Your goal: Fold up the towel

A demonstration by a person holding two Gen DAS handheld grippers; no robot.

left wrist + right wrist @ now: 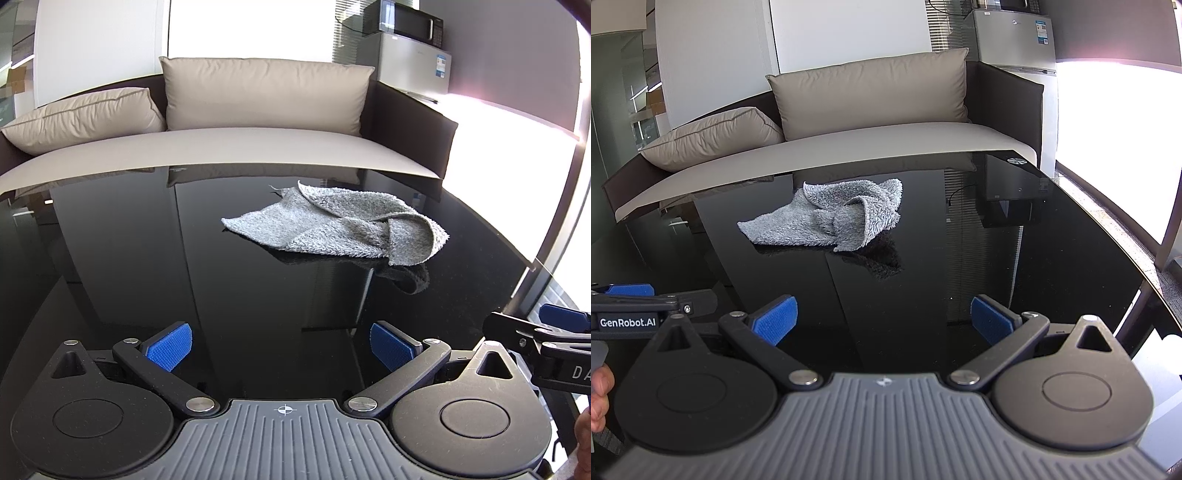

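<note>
A small grey terry towel (332,225) lies crumpled on the glossy black table (147,258), with one corner flat at the left and the right side rolled over itself. In the right wrist view the same towel (831,218) sits left of centre, near the table's far edge. My left gripper (282,347) hovers over the near part of the table, open, its blue pads (170,345) wide apart and nothing between them. My right gripper (884,321) is likewise open and empty, well short of the towel.
A beige sofa (221,147) with two cushions stands just beyond the table's far edge. A small fridge (413,66) with a microwave on top is at the back right. The other gripper's body (631,314) shows at the left, with a person's fingers below it.
</note>
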